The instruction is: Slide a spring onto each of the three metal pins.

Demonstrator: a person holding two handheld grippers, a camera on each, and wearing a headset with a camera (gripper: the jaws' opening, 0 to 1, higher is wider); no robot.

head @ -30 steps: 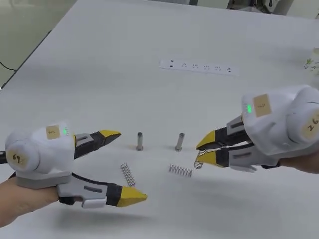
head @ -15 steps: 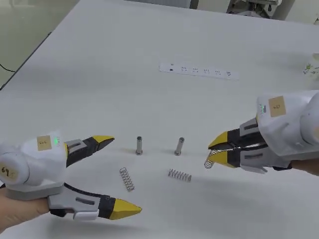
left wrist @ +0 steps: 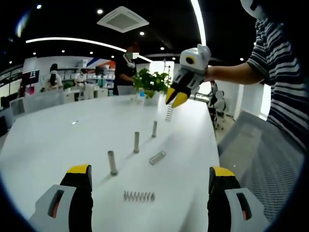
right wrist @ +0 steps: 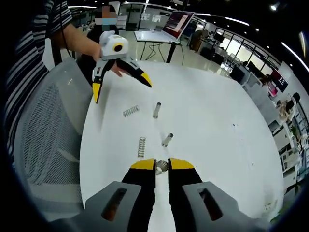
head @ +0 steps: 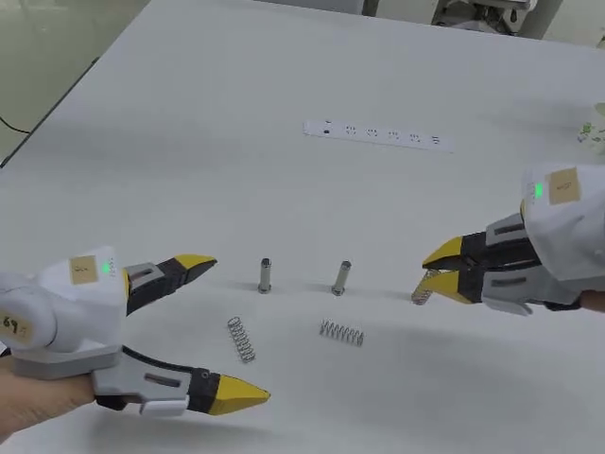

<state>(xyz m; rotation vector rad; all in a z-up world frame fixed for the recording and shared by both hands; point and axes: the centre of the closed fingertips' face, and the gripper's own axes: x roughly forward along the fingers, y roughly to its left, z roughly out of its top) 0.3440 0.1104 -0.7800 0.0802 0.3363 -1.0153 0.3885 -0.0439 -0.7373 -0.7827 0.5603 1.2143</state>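
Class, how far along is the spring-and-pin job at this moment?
Done: nothing; the three pins stand bare. In hand: the right gripper is shut on one spring; the left gripper is open. Left: two springs lie on the table, so all three pins remain.

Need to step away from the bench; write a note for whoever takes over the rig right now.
Left claw: open, empty.
Right claw: shut on the held spring, near the far pin but not on it.
Near pin, middle pin and far pin stand upright in a row, all bare.
First loose spring and second loose spring lie flat on the table.
Done: one spring picked up.
Left: slide a spring onto all three pins.
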